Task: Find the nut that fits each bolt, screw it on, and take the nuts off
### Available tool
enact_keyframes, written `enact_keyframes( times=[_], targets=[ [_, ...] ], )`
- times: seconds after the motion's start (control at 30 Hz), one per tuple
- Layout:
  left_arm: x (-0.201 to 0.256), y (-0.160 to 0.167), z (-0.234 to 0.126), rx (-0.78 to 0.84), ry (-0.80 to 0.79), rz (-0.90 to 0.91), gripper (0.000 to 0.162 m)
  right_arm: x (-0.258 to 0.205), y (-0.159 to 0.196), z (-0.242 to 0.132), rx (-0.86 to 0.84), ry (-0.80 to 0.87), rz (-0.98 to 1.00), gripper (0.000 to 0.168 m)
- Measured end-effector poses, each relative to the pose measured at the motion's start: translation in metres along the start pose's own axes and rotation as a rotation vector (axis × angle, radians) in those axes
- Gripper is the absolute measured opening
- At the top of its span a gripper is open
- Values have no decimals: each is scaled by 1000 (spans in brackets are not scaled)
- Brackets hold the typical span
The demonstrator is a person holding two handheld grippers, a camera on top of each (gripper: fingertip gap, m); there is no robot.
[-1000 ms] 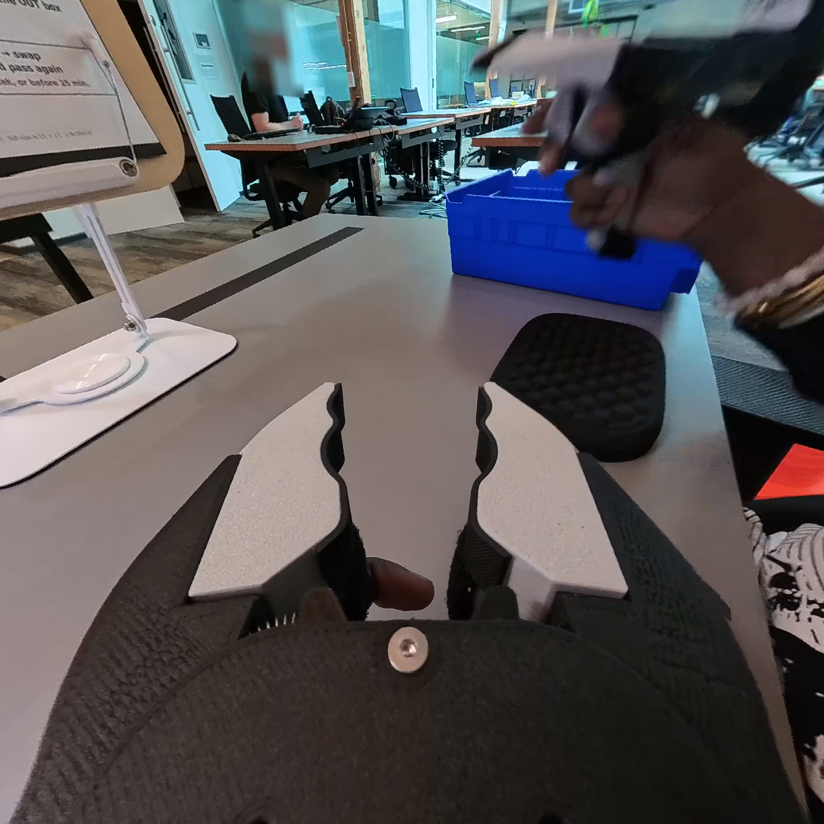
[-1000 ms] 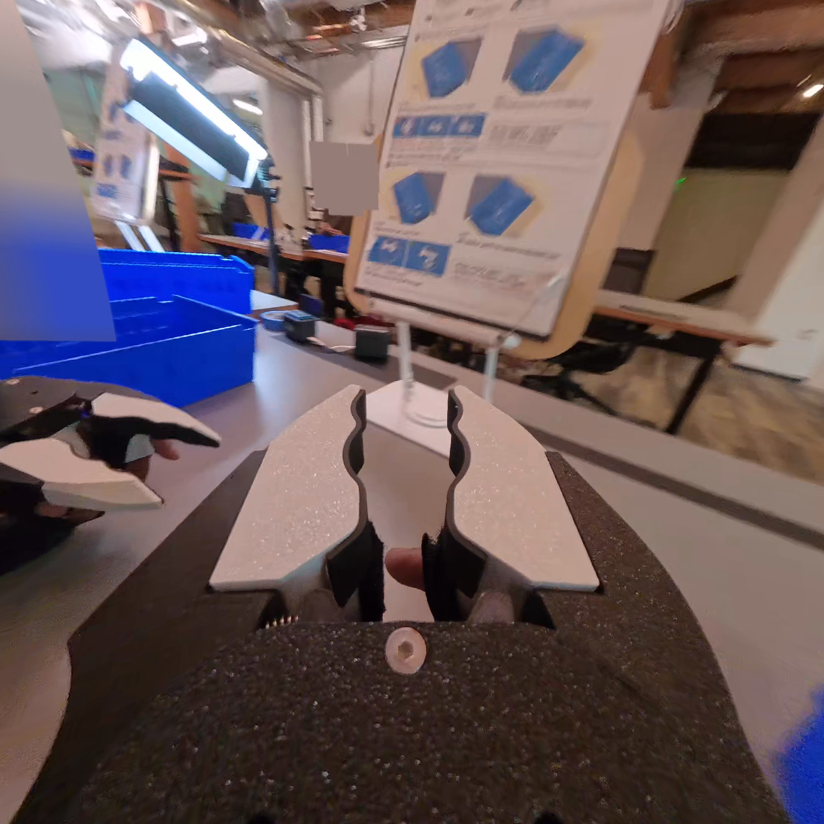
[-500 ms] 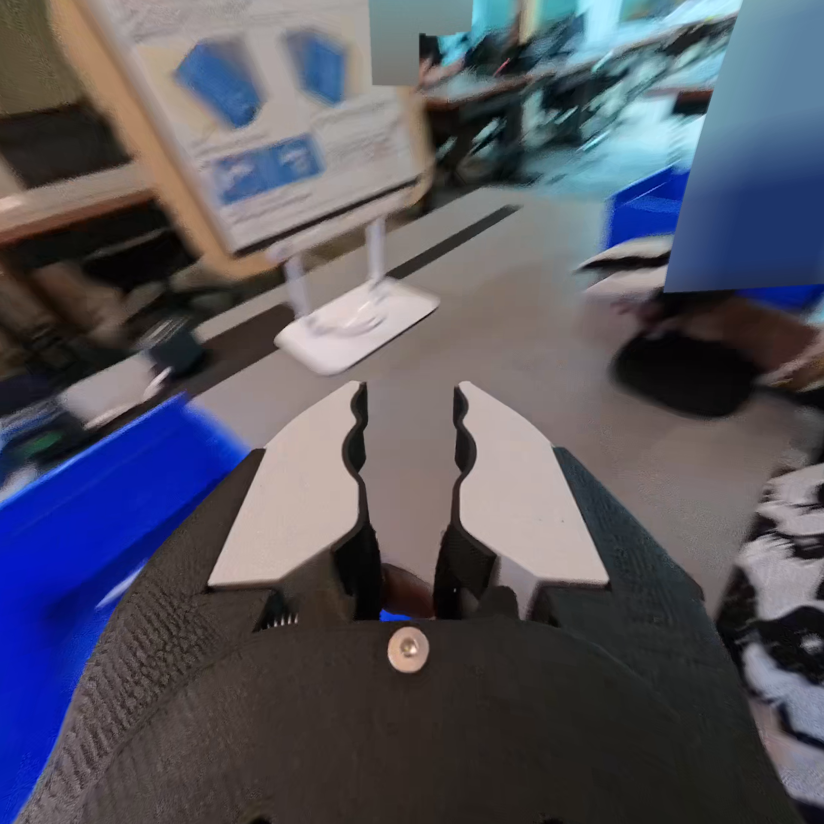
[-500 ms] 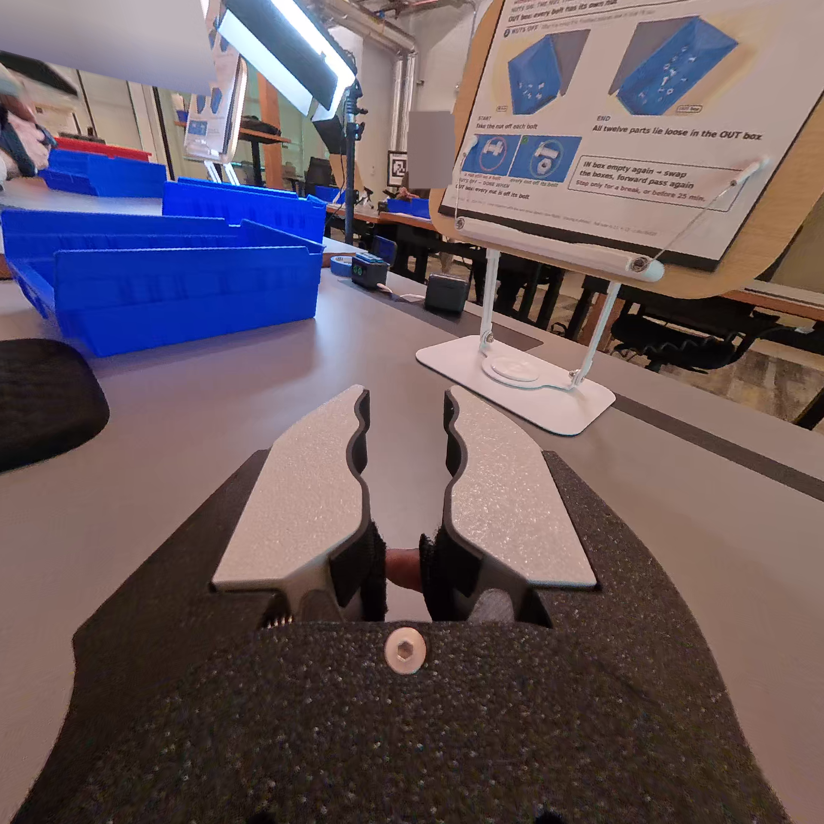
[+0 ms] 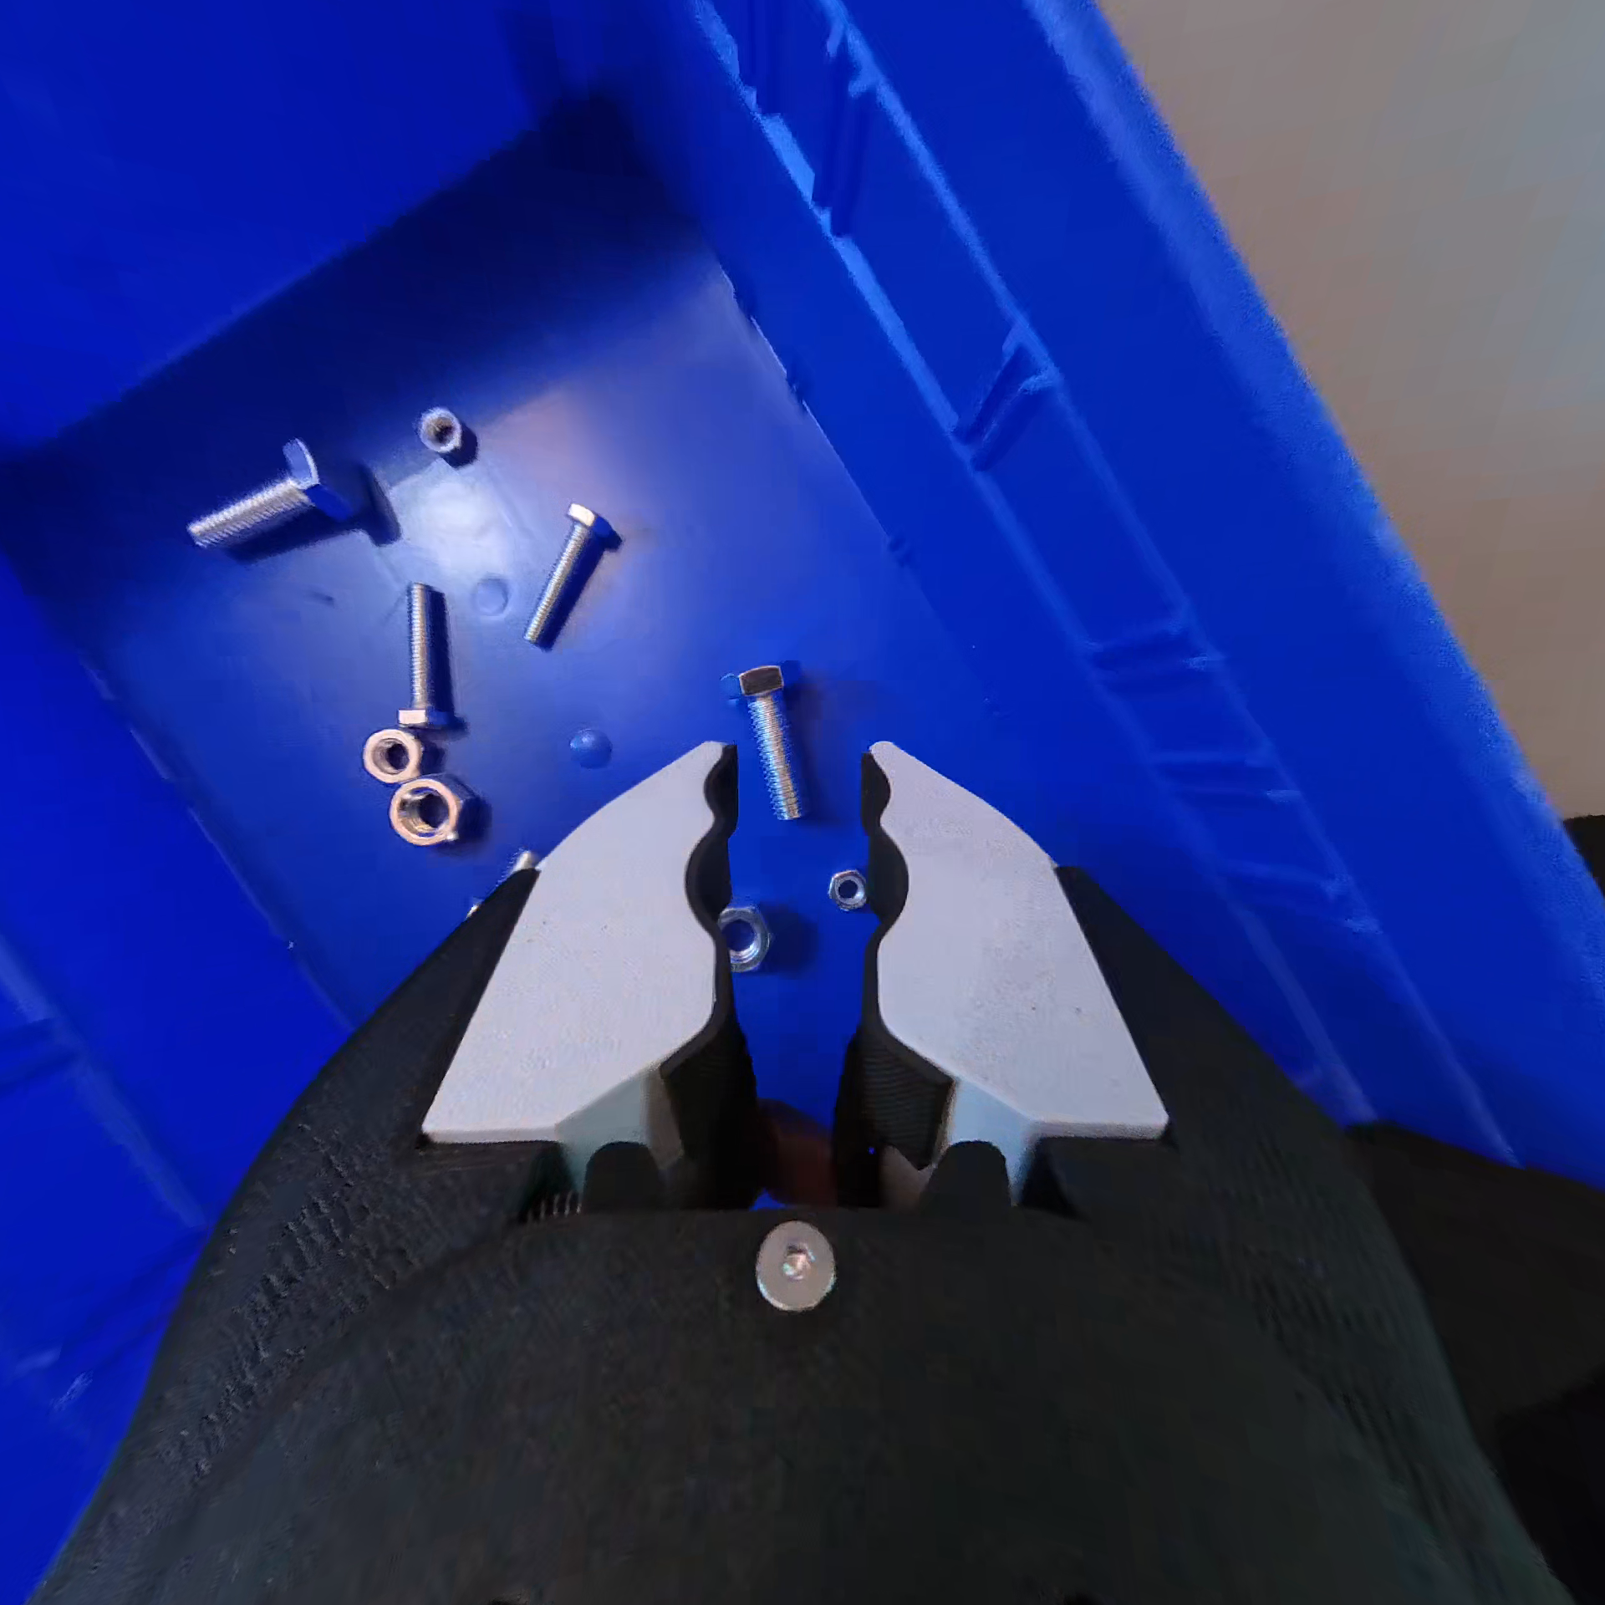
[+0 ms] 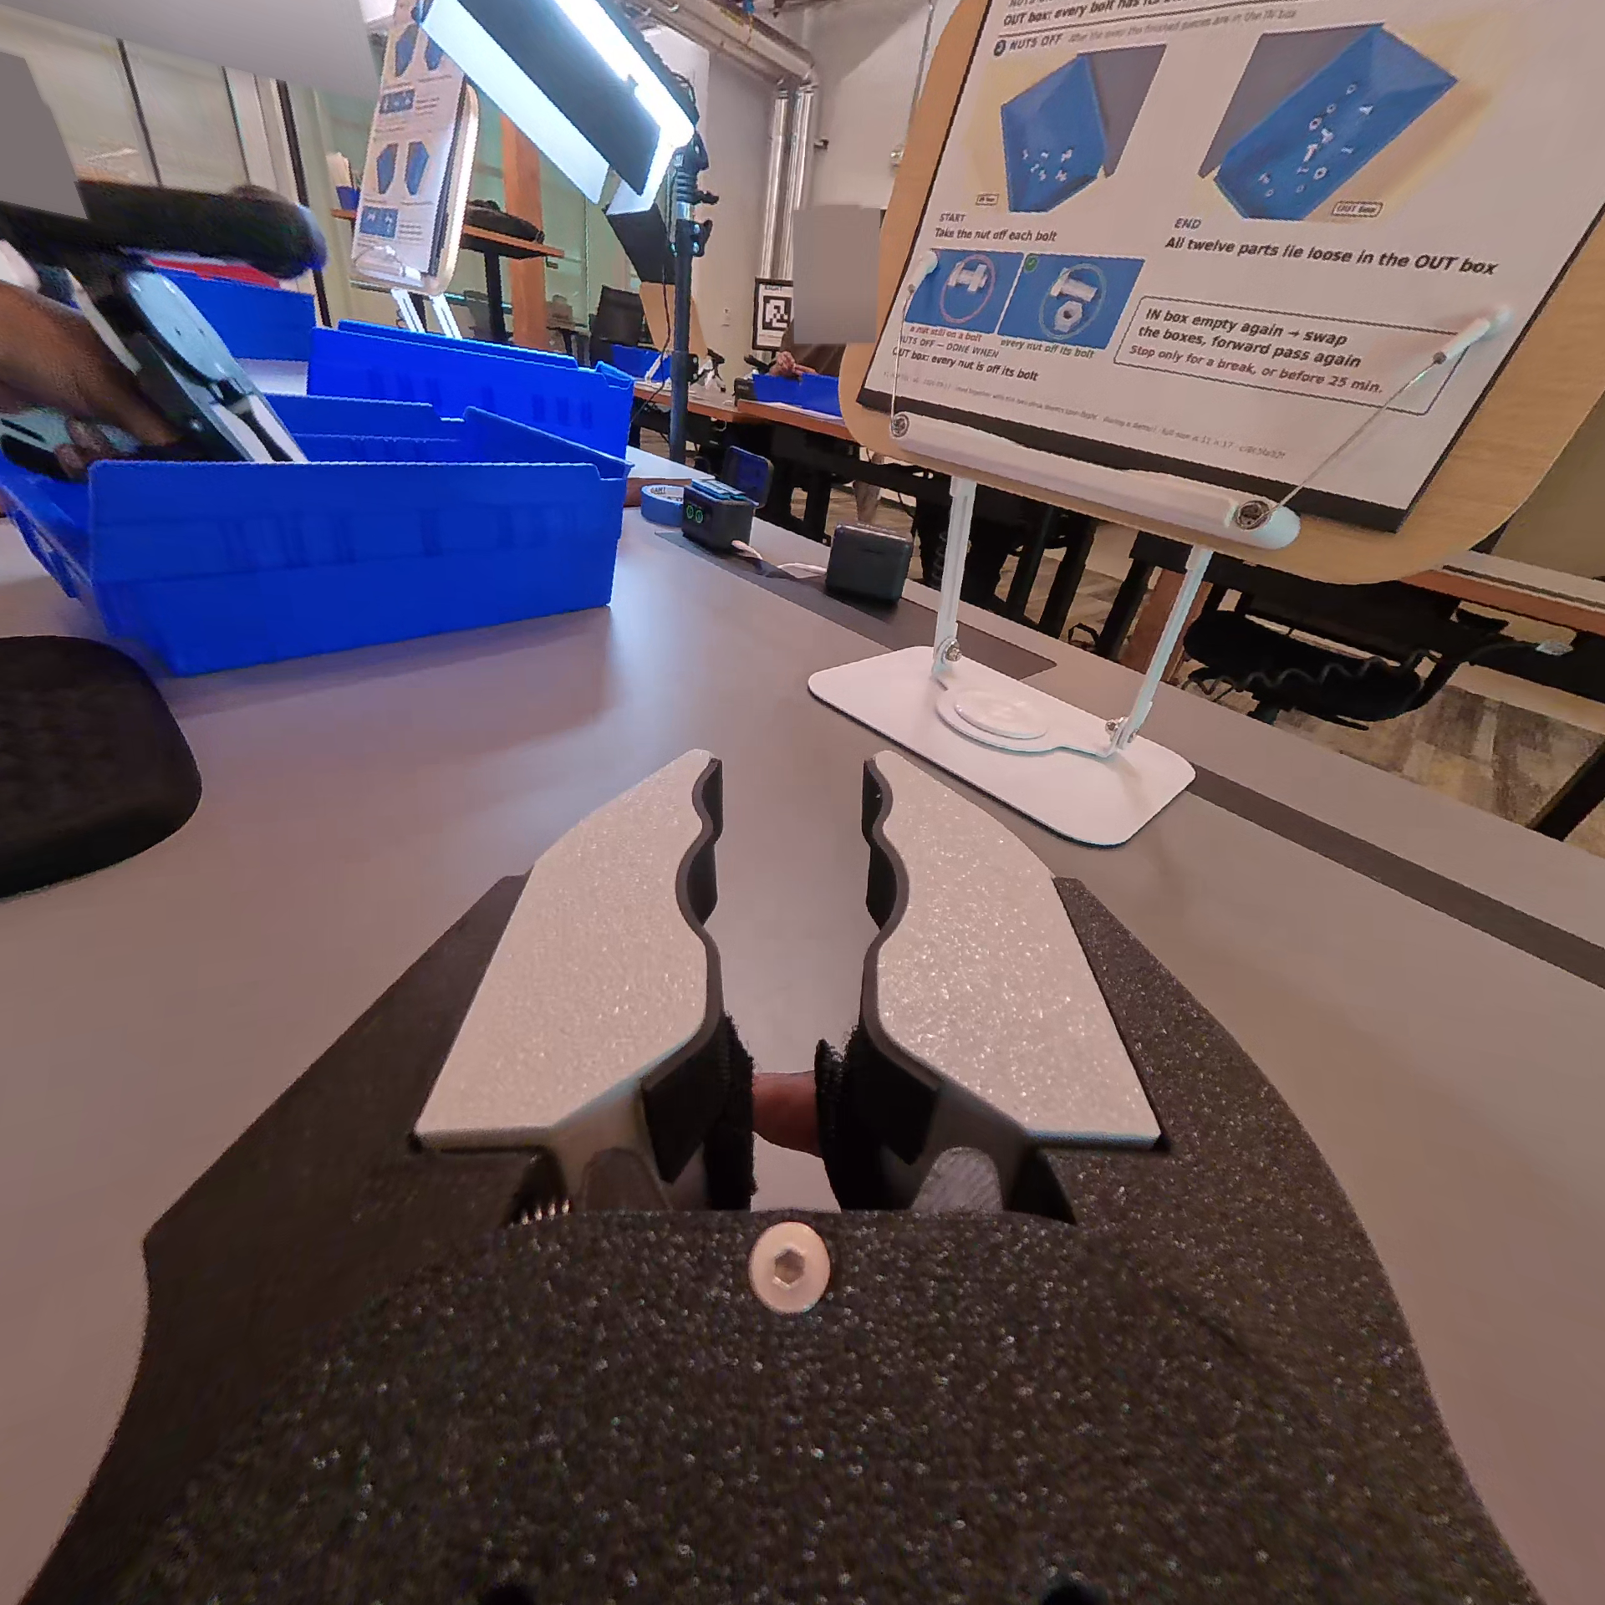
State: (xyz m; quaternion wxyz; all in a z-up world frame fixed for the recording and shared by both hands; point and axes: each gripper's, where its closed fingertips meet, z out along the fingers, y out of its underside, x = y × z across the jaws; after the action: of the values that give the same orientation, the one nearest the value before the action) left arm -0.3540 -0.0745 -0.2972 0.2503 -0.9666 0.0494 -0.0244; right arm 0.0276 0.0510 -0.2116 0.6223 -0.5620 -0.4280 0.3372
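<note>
The left gripper (image 5: 799,786), open and empty, hovered over a bolt (image 5: 773,754) mid-frame in the blue bin (image 5: 1086,434); picking looked next. The right gripper (image 6: 790,803) waited open.

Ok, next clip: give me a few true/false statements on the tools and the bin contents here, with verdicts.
1. The left tool hangs over the blue bin. True.
2. It is shut on a bolt. False: it is open and empty, with a loose bolt lying just past its tips.
3. Every nut is threaded on a bolt. False: a nut lies loose, as do others.
4. The right tool is open and empty above the table. True.
</note>
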Motion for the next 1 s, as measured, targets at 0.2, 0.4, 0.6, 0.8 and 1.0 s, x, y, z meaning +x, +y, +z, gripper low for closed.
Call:
enact_keyframes(
  times=[0.2, 0.4, 0.6, 0.8, 1.0],
  targets=[
    [-7, 13, 20, -73, -15, -5, 11, 0, -1, -1, 6, 2, 1, 31],
    [-21, 9, 9, 33, -129, 35, 10, 0, 1, 1, -5, -1, 4, 31],
    [19, -50, -62, 429, -161, 169, 10, -5, 6, 5, -46, -20, -34, 31],
    [131, -94, -117, 732, -17, 444, 10, -20, 11, 7, -83, -89, -106, 31],
    [216, -73, -54, 476, 131, 602, 10, -22, 11, 7, -82, -107, -115, 31]
  ],
)
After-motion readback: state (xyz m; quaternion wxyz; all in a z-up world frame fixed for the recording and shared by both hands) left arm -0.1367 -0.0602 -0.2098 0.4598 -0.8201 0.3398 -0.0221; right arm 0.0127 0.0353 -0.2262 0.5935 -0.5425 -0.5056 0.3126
